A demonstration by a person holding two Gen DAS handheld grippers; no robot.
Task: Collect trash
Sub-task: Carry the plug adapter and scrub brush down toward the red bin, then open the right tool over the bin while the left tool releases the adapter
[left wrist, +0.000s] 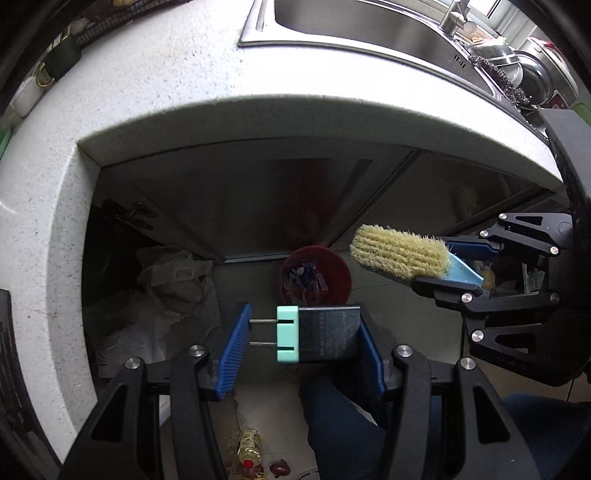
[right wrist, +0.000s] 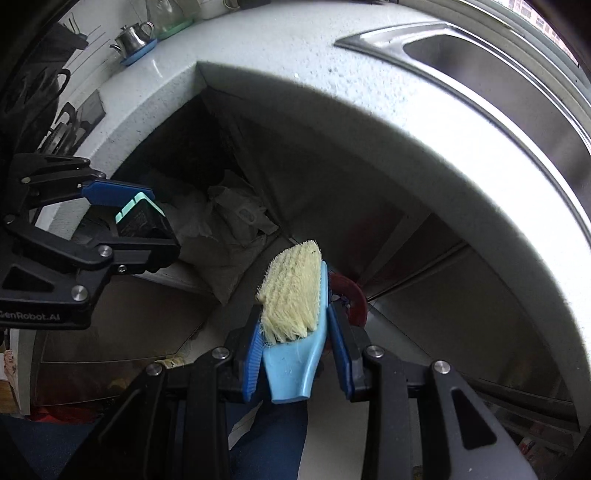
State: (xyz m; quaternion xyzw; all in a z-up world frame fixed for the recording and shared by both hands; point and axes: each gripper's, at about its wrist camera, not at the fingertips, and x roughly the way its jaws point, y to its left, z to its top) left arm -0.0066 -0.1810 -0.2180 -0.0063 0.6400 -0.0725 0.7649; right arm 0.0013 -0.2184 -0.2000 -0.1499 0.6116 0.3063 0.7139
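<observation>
My left gripper [left wrist: 301, 341] is shut on a black charger plug [left wrist: 317, 338] with a mint-green face; its two metal prongs touch the left pad, its back the right pad. It hangs above a red trash bin [left wrist: 334, 275] on the floor, which holds scraps. My right gripper [right wrist: 295, 349] is shut on a blue brush [right wrist: 295, 317] with pale yellow bristles, held beside the counter edge. The brush also shows in the left wrist view [left wrist: 400, 256], right of the bin. The left gripper with the plug [right wrist: 142, 221] shows at left in the right wrist view.
A white speckled counter [left wrist: 155, 92] curves overhead, with a steel sink [left wrist: 369, 26] set in it. Grey crumpled bags [left wrist: 173, 284] lie on the floor under the counter. A small bottle [left wrist: 249, 446] and bits lie on the floor near my feet. A kettle [right wrist: 133, 35] stands far left.
</observation>
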